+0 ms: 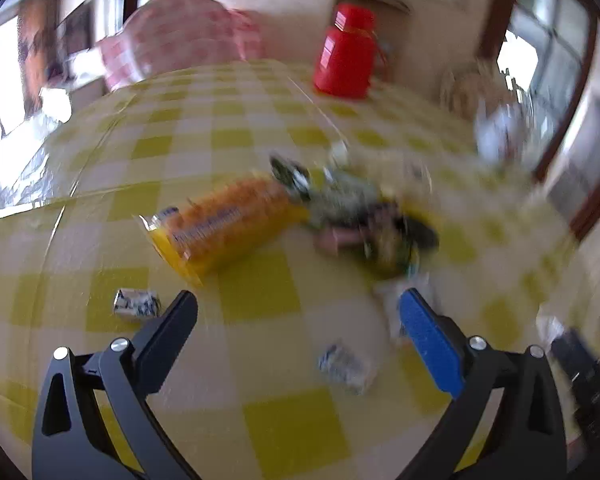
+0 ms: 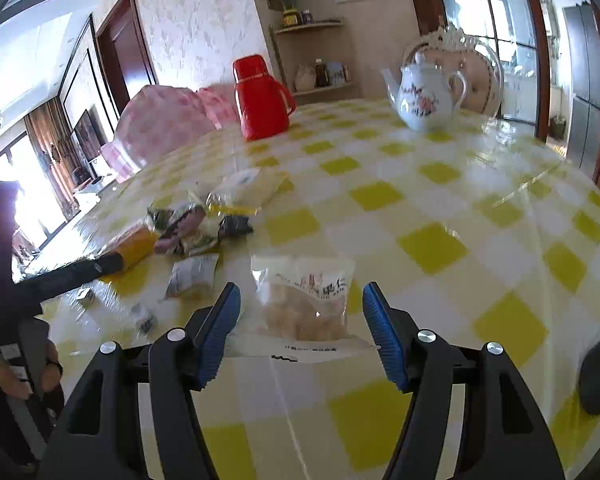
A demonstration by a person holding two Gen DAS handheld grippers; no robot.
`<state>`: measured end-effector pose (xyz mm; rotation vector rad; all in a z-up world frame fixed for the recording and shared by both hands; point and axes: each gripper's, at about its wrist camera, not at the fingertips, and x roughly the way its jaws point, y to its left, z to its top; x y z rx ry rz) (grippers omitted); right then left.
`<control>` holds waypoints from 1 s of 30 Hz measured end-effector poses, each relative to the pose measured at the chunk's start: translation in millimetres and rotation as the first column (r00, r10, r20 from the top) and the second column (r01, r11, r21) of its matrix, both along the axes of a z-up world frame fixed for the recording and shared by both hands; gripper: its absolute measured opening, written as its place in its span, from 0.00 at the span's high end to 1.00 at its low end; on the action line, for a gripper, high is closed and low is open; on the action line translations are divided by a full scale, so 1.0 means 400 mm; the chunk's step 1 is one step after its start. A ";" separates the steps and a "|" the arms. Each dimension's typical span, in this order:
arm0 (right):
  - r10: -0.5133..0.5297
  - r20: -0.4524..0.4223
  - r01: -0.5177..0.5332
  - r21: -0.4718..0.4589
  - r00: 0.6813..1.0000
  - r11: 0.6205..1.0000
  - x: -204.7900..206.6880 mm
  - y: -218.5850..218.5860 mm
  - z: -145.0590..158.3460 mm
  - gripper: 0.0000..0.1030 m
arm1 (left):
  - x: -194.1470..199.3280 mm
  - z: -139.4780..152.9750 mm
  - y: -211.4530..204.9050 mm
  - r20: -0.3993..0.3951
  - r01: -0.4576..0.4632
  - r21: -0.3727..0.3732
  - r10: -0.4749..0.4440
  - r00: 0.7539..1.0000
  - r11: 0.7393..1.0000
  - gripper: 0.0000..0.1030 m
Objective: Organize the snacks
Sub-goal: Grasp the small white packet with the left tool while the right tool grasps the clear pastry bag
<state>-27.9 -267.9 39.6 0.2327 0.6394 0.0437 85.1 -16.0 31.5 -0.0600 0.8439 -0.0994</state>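
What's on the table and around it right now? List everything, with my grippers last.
orange snack packet: 1, orange-yellow, lying left of the pile
mixed wrapper pile: several, green, purple and dark, mid-table
clear nut bag: 1, clear with pale contents, flat between the right fingers
small candies: 2 visible, white and blue, near the left gripper
red flask: 1, red, far side of the table
teapot: 1, white with flowers, far right
tablecloth: 1, yellow and white check
pink bundle: 1, pink check, beyond the table
left gripper: open, empty
right gripper: open, straddling the bag
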 end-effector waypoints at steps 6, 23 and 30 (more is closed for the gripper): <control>0.020 -0.006 -0.020 0.017 1.000 1.000 -0.005 -0.006 0.000 0.39 | 0.005 -0.078 -0.045 -0.092 0.063 0.090 -0.055 0.994 0.994 0.14; 0.072 -0.037 -0.070 0.066 0.997 0.995 -0.007 -0.003 -0.003 0.39 | -0.046 -0.094 -0.098 -0.068 0.395 0.191 -0.389 0.919 0.899 0.30; 0.064 -0.063 -0.058 0.091 0.996 0.994 -0.014 -0.014 -0.017 0.39 | -0.051 -0.094 -0.135 -0.061 0.531 0.232 -0.532 0.844 0.815 0.50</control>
